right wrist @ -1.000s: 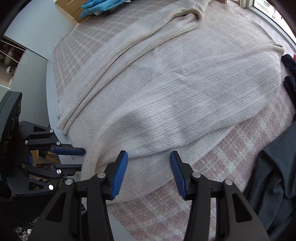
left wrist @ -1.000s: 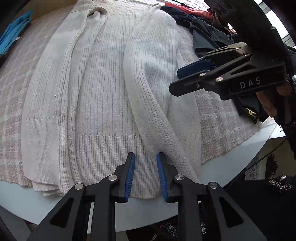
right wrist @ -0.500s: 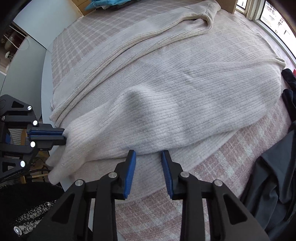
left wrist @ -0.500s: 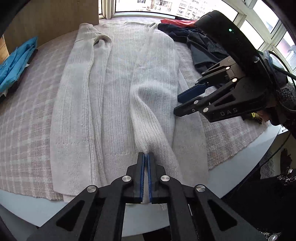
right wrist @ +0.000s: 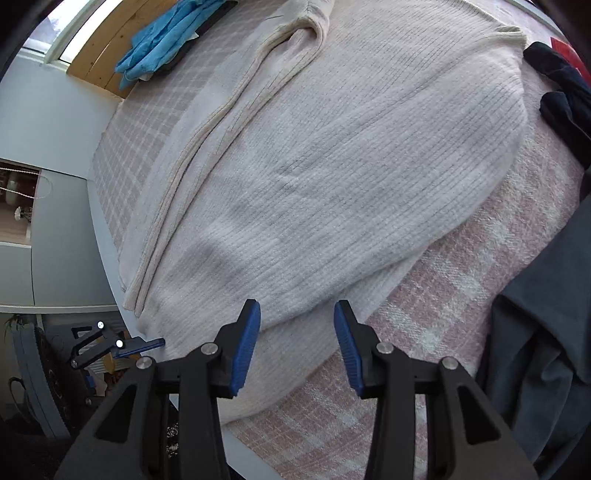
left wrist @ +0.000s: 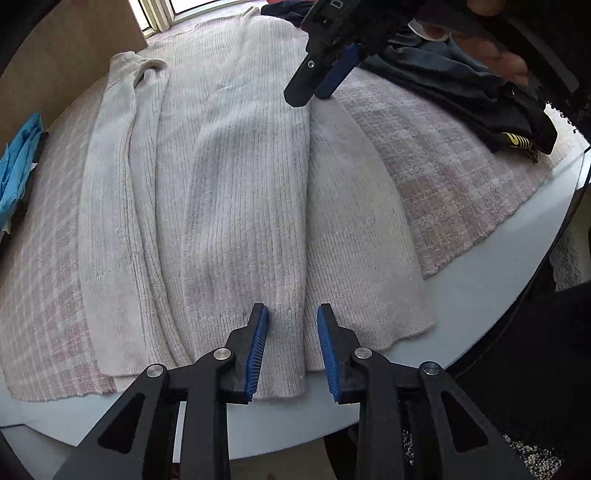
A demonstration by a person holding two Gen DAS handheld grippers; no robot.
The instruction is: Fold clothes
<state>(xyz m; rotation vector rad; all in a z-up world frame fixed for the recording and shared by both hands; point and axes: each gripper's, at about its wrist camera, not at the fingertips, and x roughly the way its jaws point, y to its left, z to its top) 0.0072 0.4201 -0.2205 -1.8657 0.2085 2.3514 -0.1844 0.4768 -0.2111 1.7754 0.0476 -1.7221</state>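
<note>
Cream ribbed sweater (left wrist: 236,192) lies flat on the pink checked cloth (left wrist: 436,177) over the table (left wrist: 480,288), both sleeves folded inward along the body. Left gripper (left wrist: 291,347) over the hem end of the inner sleeve, jaws just reopened, released, pads clear of the knit. Right gripper (right wrist: 297,347) over the sweater's side edge, jaws just widened, nothing grasped. Dark clothes (left wrist: 461,81) piled beside

— Where are we working?
— In a home, we'd say: a window (left wrist: 173,14) behind a table (left wrist: 480,280) spread with a checked cloth (left wrist: 443,177), and clothes (left wrist: 461,81) piled at its edge.
</note>
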